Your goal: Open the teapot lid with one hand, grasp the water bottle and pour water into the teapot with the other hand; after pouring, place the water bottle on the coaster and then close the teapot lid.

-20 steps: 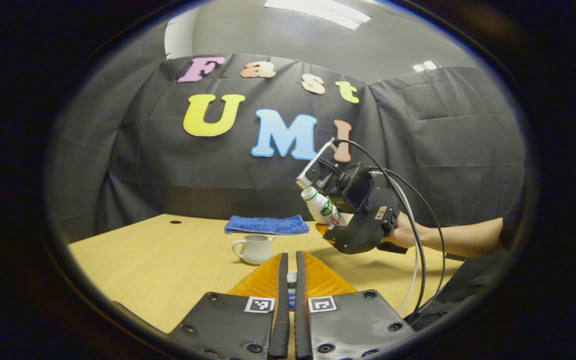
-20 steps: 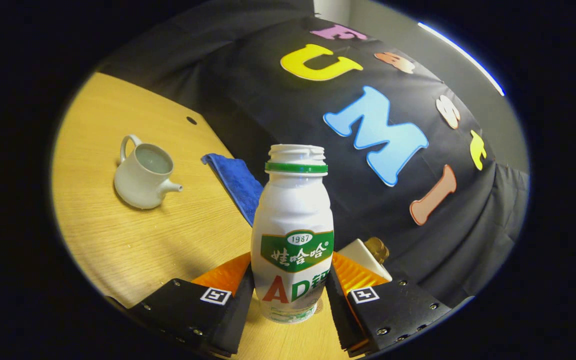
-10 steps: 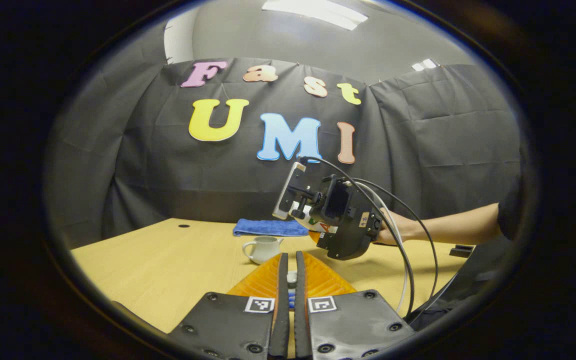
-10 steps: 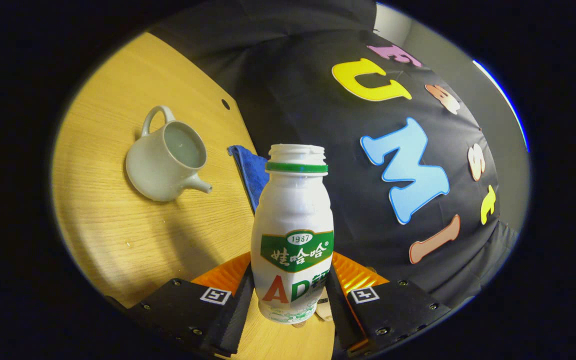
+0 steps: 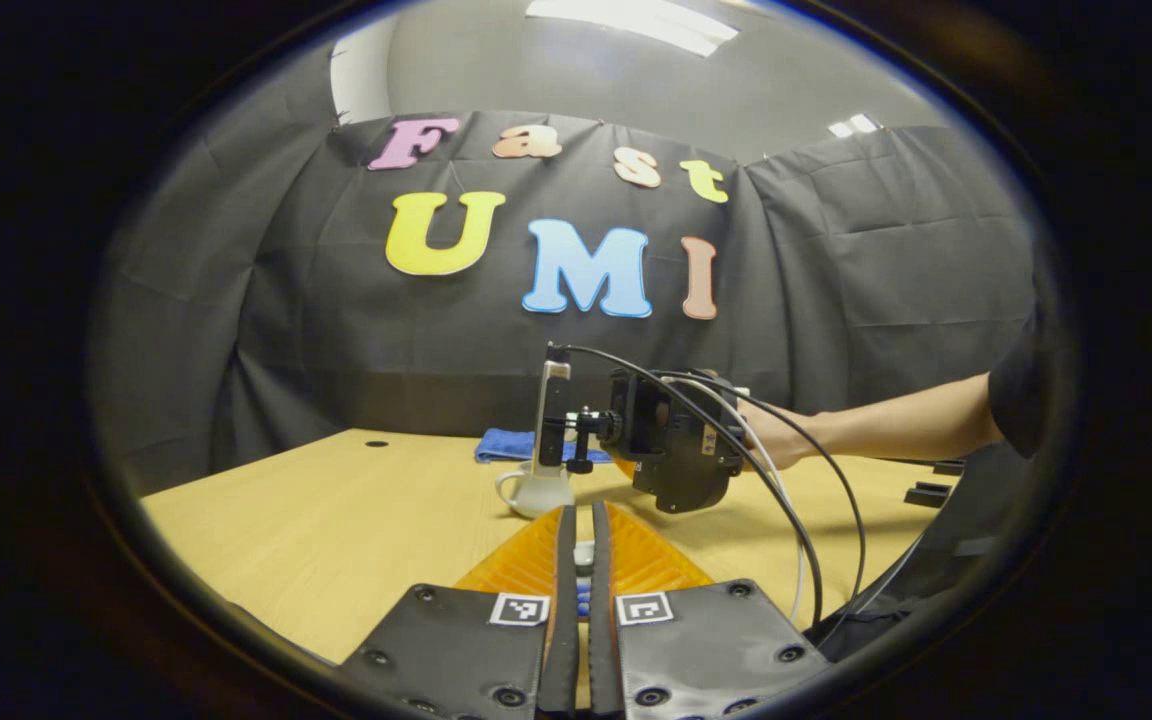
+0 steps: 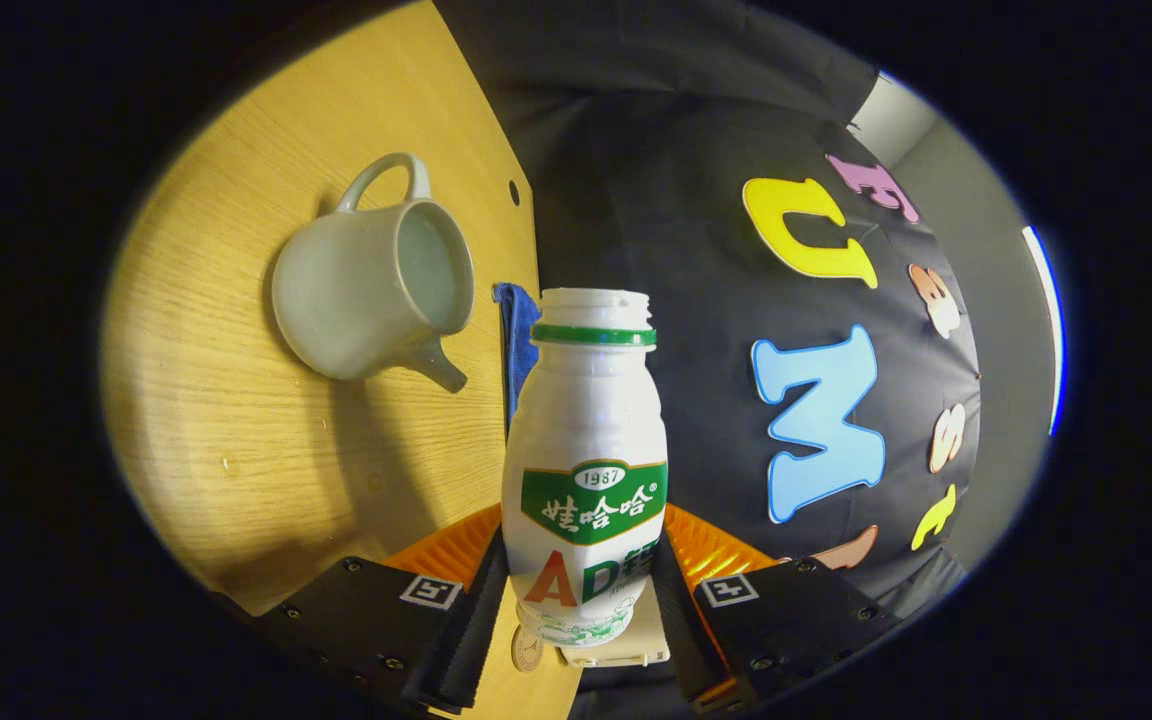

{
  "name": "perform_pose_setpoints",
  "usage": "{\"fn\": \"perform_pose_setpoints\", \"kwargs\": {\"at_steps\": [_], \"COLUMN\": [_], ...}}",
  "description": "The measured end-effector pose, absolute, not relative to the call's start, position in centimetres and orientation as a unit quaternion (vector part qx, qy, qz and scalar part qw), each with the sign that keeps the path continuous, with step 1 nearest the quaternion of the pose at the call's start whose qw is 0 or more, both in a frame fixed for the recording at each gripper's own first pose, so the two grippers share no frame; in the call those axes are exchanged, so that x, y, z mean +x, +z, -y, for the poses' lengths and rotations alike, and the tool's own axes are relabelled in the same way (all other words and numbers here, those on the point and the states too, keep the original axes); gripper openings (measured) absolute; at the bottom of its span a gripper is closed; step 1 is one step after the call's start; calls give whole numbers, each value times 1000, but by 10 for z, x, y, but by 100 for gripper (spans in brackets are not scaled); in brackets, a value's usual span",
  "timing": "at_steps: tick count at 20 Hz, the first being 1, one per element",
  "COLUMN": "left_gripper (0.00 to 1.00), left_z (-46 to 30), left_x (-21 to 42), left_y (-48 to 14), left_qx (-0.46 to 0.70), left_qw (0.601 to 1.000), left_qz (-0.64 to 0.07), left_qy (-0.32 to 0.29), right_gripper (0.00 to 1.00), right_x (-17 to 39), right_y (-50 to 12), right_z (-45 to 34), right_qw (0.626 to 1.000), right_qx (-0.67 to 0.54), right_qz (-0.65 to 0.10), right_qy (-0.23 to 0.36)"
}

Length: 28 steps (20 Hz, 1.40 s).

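The white water bottle (image 6: 586, 470), uncapped and with a green neck ring, sits between the fingers of my right gripper (image 6: 581, 600), which is shut on its lower body. That gripper is rolled far onto its side, so the bottle's mouth points toward the white teapot (image 6: 366, 290). The teapot stands on the table with its lid off and liquid inside. In the left gripper view, the right gripper (image 5: 626, 450) and the hand (image 5: 786, 440) holding it hover just right of the partly hidden teapot (image 5: 536, 492). My left gripper (image 5: 584, 560) is shut on a small pale piece, the teapot lid (image 5: 584, 553).
A folded blue cloth (image 5: 508, 445) lies behind the teapot near the table's far edge; the blue cloth (image 6: 516, 335) also peeks out behind the bottle neck. The wooden table (image 5: 336, 520) spreads left. A pale flat object (image 6: 626, 640) shows under the bottle's base. Cables (image 5: 816, 540) trail from the right gripper.
The right gripper has rolled further sideways and dropped toward the teapot, tipping the bottle nearly level. The teapot looms larger in the right gripper view. My left gripper has held still.
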<state>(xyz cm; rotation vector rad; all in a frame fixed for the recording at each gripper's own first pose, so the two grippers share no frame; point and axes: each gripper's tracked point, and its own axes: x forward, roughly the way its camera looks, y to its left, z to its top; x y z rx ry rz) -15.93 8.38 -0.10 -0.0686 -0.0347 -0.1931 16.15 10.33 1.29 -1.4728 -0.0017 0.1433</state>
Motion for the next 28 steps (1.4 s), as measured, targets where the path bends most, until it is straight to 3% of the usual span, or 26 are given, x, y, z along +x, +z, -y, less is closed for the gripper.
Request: {"fn": "perform_pose_setpoints", "kwargs": {"at_steps": [11, 15, 16, 18, 19, 20, 21, 22, 28], "left_gripper": [14, 14, 11, 14, 10, 14, 11, 14, 14], "left_z": [-86, -91, -94, -98, -97, -93, -92, -92, -96], "left_x": [-155, -152, -151, -148, -148, -148, -147, -148, -151], "left_y": [-8, -15, -16, -22, -27, -28, -27, -24, -15], "left_qx": [-28, -21, -18, -9, -11, -17, -23, -23, -15], "left_qw": [995, 996, 997, 998, 997, 997, 997, 997, 997], "left_qz": [11, 5, 5, -6, -11, -16, -16, -13, 3], "left_qy": [-92, -83, -79, -67, -69, -74, -78, -78, -72], "right_gripper": [71, 71, 72, 72, 72, 71, 71, 72, 72], "right_x": [168, 168, 167, 166, 166, 167, 167, 167, 171], "right_y": [19, 22, 25, 29, 29, 28, 29, 31, 32], "right_z": [-110, -112, -116, -121, -123, -123, -123, -122, -120], "right_qw": [659, 644, 639, 630, 628, 623, 618, 615, 604], "right_qx": [-749, -761, -765, -772, -774, -778, -782, -784, -793], "right_qz": [28, 38, 45, 55, 57, 58, 60, 62, 66], "right_qy": [62, 59, 59, 54, 56, 56, 53, 50, 48]}}
